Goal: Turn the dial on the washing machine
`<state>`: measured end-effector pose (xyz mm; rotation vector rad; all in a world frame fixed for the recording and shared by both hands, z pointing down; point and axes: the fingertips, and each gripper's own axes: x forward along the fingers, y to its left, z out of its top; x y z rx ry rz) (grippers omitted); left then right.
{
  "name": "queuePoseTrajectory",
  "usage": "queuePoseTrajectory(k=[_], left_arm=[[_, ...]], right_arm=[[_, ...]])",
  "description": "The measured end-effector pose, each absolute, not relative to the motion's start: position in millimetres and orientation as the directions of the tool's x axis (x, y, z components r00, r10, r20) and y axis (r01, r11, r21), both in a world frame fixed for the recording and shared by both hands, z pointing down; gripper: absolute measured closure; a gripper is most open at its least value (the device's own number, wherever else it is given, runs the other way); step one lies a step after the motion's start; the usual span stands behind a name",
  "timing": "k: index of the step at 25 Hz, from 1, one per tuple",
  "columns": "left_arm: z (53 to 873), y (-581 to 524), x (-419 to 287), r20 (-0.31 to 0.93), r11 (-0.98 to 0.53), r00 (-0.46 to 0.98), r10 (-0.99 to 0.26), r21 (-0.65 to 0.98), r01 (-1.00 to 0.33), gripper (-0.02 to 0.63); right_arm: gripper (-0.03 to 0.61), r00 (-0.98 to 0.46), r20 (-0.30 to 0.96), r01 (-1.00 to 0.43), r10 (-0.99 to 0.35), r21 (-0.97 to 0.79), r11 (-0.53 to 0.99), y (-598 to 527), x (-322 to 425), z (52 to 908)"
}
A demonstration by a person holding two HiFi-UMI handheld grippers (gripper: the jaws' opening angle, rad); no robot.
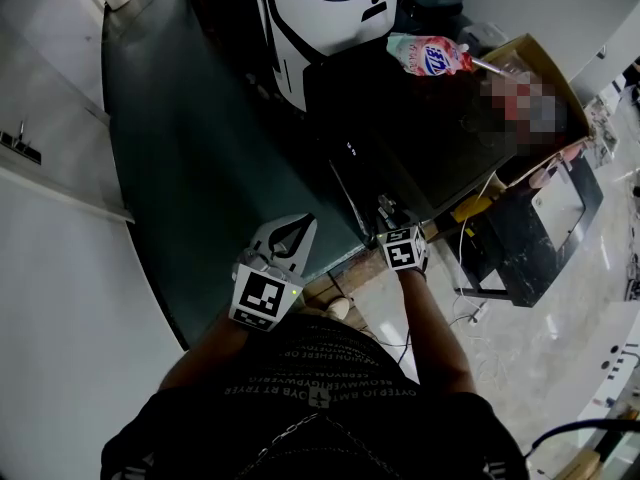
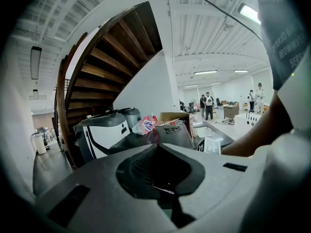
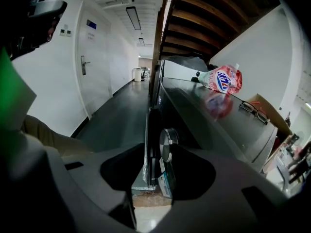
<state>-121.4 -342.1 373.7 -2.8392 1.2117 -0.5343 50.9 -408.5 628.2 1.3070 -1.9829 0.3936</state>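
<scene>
1. The round silver-rimmed dial point(image 3: 166, 143) sits on the front panel of the black washing machine point(image 1: 420, 138), just ahead of the right gripper point(image 1: 386, 214), whose jaws are apart and hold nothing.
2. The left gripper point(image 1: 293, 233) is pinched closed and empty.
3. The dial is likely rigid, smooth and fixed in place, so pinch the rim squarely.

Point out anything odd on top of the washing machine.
A detergent pouch lies on its side on the washing machine top, and a pair of glasses sits loose nearby. Both are odd to leave there. No spill or damage shows.
</scene>
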Motion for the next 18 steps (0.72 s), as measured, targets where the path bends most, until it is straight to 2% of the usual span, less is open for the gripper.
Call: queuePoseTrajectory(k=[6, 18], left_arm=[[371.8, -343.4, -119.6, 0.297, -0.695, 0.639, -0.709, -0.139, -0.706, 0.607], [366.4, -349.9, -125.3, 0.276, -0.677, 0.629, -0.727, -0.134, -0.724, 0.607]], right_arm=[[0.420, -0.263, 0.670, -0.869, -0.694, 0.149, 0.473, -418.4, 39.7, 612.1], [0.419, -0.247, 0.698, -0.861, -0.672, 0.160, 0.483, -418.6, 39.2, 618.4]])
